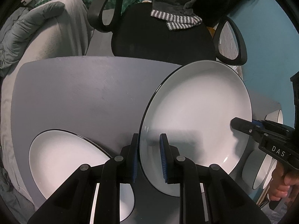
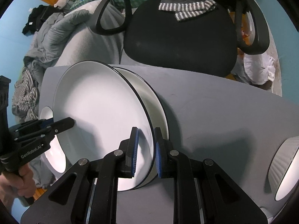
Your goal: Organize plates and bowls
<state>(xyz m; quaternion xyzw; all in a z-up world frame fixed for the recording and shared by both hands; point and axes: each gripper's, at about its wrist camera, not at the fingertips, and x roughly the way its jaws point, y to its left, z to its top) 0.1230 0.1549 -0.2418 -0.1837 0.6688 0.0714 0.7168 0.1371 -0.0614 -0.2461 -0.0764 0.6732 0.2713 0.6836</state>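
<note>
The left hand-held gripper [image 1: 149, 145] points down at the grey tabletop [image 1: 84, 97] with its two blue-padded fingers [image 1: 163, 158] closed on the near-left rim of a large white plate [image 1: 196, 115] with a thin dark edge; one finger sits on the plate's upper face, the other beneath the rim. The right hand-held gripper [image 2: 146, 141] pinches the opposite rim of the same large white plate [image 2: 101, 108] in the same manner, so the plate is carried between both grippers and tilted above the tabletop [image 2: 214, 112]. In the right wrist view, a second white plate [image 2: 149, 100] lies directly under and behind the held one. In the left wrist view, another plate [image 1: 61, 158] rests flat on the tabletop to the left of the left gripper. A ribbed white bowl [image 2: 286, 168] stands near the tabletop's right edge, and further white dishes [image 1: 265, 169] appear past the right gripper; their number cannot be told. Beyond the tabletop stands a black office chair [image 2: 179, 43] with a striped cloth [image 2: 188, 7] draped over it.
</note>
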